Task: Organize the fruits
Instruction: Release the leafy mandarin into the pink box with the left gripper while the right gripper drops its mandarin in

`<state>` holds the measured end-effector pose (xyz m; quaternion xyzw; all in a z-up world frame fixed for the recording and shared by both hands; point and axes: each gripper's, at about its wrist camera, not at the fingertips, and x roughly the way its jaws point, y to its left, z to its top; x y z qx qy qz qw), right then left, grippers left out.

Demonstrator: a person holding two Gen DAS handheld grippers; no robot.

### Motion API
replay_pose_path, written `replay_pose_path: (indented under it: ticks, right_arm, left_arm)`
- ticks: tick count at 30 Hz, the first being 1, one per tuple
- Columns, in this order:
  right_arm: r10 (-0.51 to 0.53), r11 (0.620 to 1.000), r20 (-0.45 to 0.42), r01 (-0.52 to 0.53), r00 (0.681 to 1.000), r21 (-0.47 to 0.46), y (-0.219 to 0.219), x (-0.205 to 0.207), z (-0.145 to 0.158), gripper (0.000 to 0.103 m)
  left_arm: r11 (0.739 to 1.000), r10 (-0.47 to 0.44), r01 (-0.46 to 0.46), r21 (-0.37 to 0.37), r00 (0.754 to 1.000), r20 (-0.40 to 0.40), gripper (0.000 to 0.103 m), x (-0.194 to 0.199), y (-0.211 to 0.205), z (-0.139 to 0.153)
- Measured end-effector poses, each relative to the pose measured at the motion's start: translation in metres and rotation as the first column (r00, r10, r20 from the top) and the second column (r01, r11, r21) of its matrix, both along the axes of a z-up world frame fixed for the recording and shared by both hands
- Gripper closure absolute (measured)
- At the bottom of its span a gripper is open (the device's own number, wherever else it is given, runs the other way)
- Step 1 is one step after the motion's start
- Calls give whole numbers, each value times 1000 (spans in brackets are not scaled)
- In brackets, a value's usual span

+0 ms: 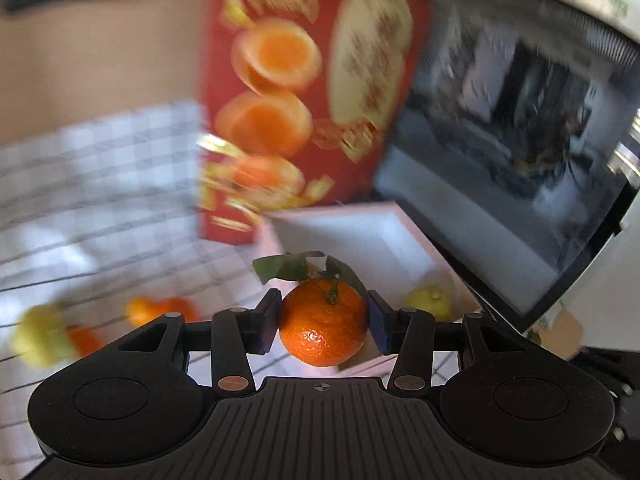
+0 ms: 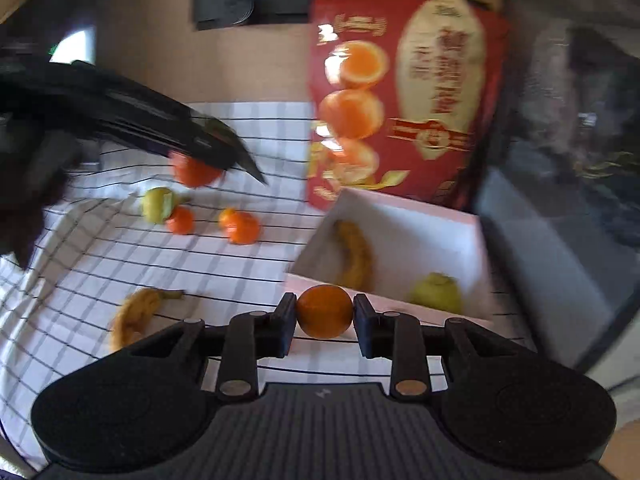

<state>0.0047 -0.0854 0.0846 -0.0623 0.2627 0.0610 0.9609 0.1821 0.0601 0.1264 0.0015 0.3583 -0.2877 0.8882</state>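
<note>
My left tool (image 1: 323, 322) clamps a leafy mandarin (image 1: 322, 322), while my right tool (image 2: 325, 317) grips a plain orange (image 2: 325, 311) near the white box (image 2: 416, 216).

You're working in a home, at a table spread with a white checked cloth (image 2: 168, 264). Loose fruit lies on the cloth: tangerines (image 2: 240, 226), a lemon (image 2: 158, 205), a banana (image 2: 134, 314). A white box (image 2: 404, 236) on the table holds more fruit. Behind it stands a red gift carton (image 2: 404, 96) printed with oranges, the sort you'd bring home from a shop. To your right is a dark glass screen (image 1: 516, 144), which looks like a television; it mirrors a furnished room, though blur hides the details. A plain beige wall (image 2: 224, 64) closes the back.
</note>
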Motion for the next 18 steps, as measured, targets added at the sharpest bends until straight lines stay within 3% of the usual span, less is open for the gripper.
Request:
replay_pose_path:
  ticks: [3,5,7,10,14,18]
  right_arm:
    - [-53,998,-14,53,998,13,-18,-3,-5,73]
    - [-77,997,-27,78,997,24,-30,-5,-10,73]
    - [-94,995,-39,95,995,26,-39,-5,-14,73]
    - [-108,993,-60,111,992,37,-50,-3,-21,73]
    - [-99,994,-66,101,993,34,-52,10,-20,73]
    - [-55,998,-43,57,998,38,-42,24,-8,73]
  left_arm:
    - [998,-17,23,64,995,-95,51,33,-28,-25]
    - [994,18,-6,111,994,-108,50,41,-35,-35]
    - [998,12,-4,64,991,-135,52,41,-30,-33]
    - [1000,9,-8,4,994,-104,52,28,-13,-18]
    - [992,91,-96,-85,994,-63,52,4,24,-3]
    - [981,127,-141,-136,986,-104,52,-27,50,-17]
